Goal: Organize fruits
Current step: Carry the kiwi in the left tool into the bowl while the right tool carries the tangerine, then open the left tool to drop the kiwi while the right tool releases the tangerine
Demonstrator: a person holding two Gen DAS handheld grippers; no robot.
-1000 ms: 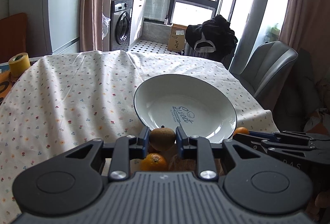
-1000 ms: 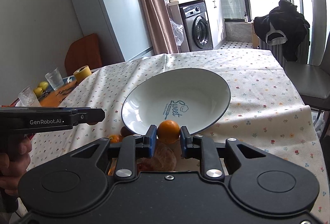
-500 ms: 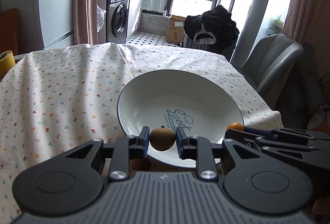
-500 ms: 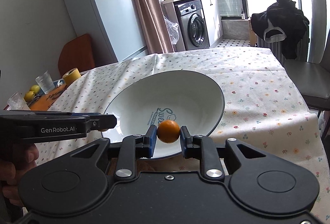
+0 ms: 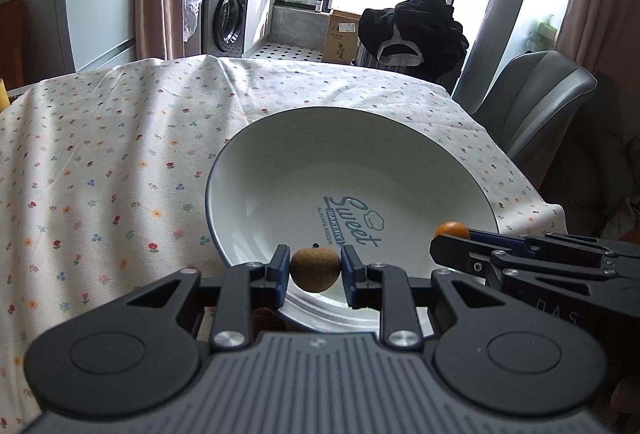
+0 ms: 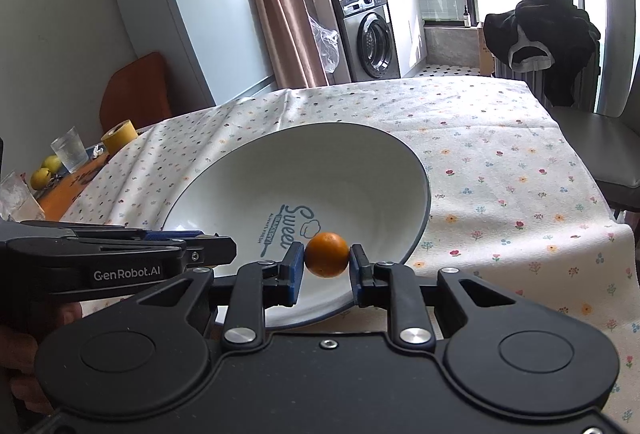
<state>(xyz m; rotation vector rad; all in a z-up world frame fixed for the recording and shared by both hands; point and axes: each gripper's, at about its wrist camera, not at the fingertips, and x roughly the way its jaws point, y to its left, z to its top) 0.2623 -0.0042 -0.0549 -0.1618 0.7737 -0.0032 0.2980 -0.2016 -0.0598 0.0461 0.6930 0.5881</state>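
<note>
Both fruits hang over the near part of the white bowl [image 5: 420,138]: the left gripper [image 5: 315,270] clamps a brown kiwi-like fruit [image 5: 315,269] above the near rim, while the right gripper [image 6: 326,266] clamps a small orange [image 6: 327,254] further inside.

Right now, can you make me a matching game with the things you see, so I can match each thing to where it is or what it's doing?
Things:
1. brown fruit
2. orange fruit
3. white bowl
4. drinking glass

Places or states:
A. nothing lying in it, on the flowered tablecloth
B. clamped in the right hand-held gripper
C. far left, beside a yellow tape roll
D. clamped in the left hand-held gripper

Pairs: 1-D, 2-B, 3-A, 4-C
</note>
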